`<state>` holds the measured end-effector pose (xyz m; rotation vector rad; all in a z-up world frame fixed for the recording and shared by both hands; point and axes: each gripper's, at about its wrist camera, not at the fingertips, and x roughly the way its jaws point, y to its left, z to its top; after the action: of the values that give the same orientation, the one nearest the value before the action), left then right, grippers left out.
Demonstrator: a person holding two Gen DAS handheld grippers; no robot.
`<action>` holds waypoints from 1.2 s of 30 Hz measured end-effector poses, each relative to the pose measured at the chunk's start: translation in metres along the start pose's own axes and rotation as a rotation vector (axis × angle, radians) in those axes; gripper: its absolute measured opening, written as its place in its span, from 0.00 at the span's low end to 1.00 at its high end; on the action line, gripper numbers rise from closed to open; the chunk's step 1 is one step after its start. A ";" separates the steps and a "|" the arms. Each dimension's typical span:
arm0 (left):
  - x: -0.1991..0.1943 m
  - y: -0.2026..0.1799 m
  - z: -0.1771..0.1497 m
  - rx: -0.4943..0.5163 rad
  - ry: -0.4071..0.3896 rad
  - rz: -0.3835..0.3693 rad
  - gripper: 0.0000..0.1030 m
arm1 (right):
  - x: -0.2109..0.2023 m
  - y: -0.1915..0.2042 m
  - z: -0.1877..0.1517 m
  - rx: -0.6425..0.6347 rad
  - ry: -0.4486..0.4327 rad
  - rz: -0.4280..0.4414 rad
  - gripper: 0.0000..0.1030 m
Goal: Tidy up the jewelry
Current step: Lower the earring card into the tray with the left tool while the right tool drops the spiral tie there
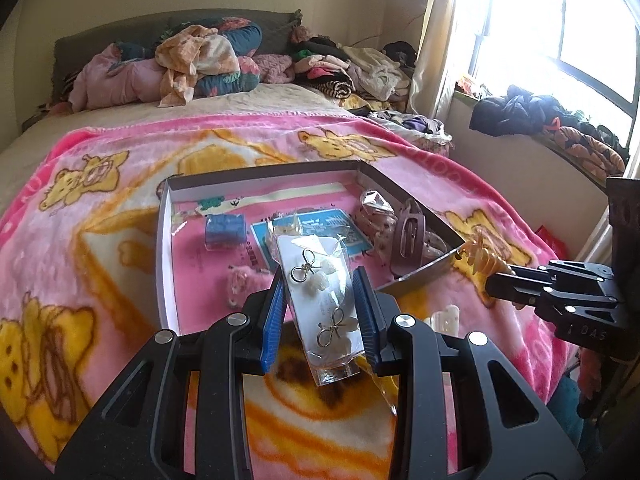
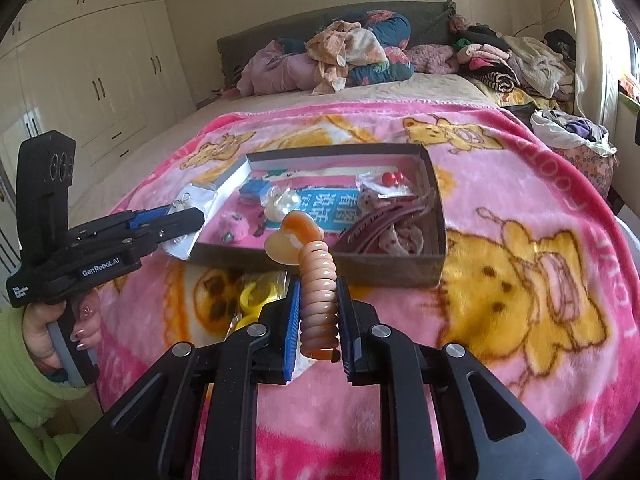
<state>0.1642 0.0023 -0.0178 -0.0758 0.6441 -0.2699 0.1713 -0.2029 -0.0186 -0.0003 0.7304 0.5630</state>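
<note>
My left gripper (image 1: 320, 284) is shut on a clear packet of bow-shaped earrings (image 1: 320, 292), held above the pink blanket just in front of the shallow cardboard box (image 1: 163, 240). In the right wrist view, my right gripper (image 2: 318, 292) is shut on an amber spiral hair tie (image 2: 318, 280) with a heart charm on top, near the box's front wall (image 2: 320, 258). The left gripper (image 2: 180, 220) with its packet (image 2: 192, 196) shows at the left there. From the left wrist view the right gripper (image 1: 496, 280) holds the hair tie (image 1: 482, 258) by the box's right corner.
The box holds a blue pad (image 1: 224, 230), a blue card (image 2: 334, 208), purple hair claws (image 2: 380, 224), red beads (image 2: 394, 178) and small packets. Yellow rings in a bag (image 2: 256, 300) and a white clip (image 1: 446, 318) lie on the blanket (image 2: 520, 240). Clothes are piled at the headboard (image 2: 352, 56).
</note>
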 end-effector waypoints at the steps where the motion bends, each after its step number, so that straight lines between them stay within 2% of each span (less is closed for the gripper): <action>1: 0.001 0.000 0.001 0.000 -0.002 0.001 0.24 | 0.001 0.000 0.002 0.000 -0.003 -0.003 0.16; 8: 0.010 0.006 0.009 -0.004 -0.011 0.007 0.24 | 0.007 -0.005 0.017 0.016 -0.013 -0.013 0.16; 22: 0.034 0.019 0.023 -0.014 -0.005 0.045 0.24 | 0.004 -0.013 0.053 0.008 -0.086 -0.050 0.16; 36: 0.058 0.028 0.028 -0.020 0.020 0.076 0.24 | 0.025 -0.020 0.070 0.014 -0.084 -0.043 0.16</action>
<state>0.2321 0.0131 -0.0334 -0.0679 0.6687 -0.1915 0.2404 -0.1942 0.0139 0.0204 0.6513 0.5137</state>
